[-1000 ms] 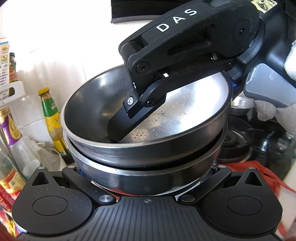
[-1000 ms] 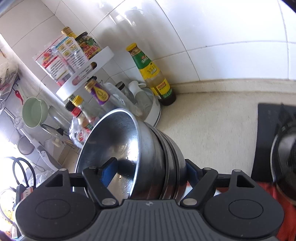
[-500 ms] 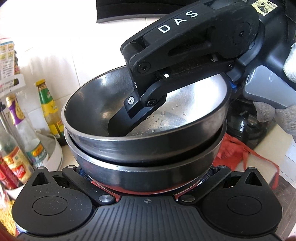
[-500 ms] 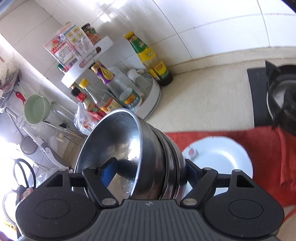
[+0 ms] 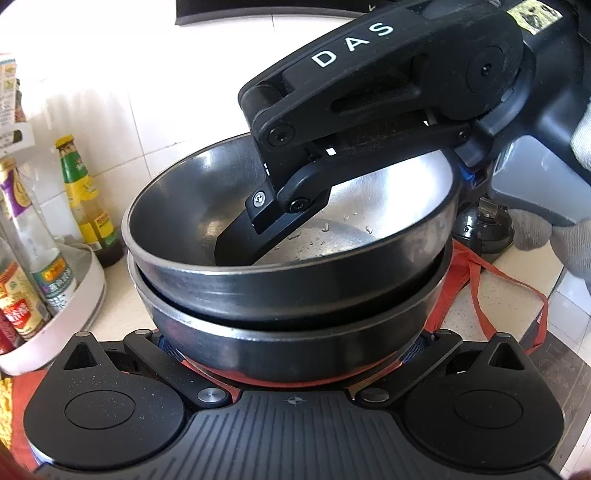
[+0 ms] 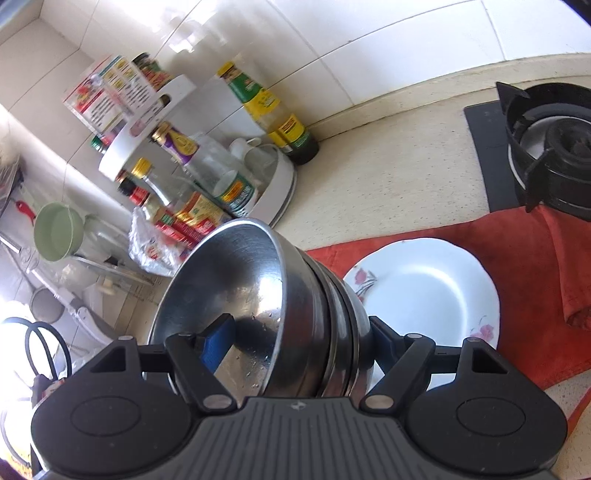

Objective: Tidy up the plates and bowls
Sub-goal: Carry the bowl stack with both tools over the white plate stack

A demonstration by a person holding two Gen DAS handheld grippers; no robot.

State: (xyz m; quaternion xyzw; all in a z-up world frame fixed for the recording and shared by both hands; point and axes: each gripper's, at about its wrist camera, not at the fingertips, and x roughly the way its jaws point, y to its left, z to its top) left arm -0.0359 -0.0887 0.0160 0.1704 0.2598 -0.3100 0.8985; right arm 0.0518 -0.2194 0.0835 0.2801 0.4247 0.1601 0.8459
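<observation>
Now | beige counter [image 6: 399, 173] | red cloth [image 6: 524, 266] | white tiled wall [image 6: 332, 33]

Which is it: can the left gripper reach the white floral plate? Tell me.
Probably not: the left gripper is occupied, its jaws flanking the stack of steel bowls, which blocks its front; the white floral plate lies beyond.
</observation>
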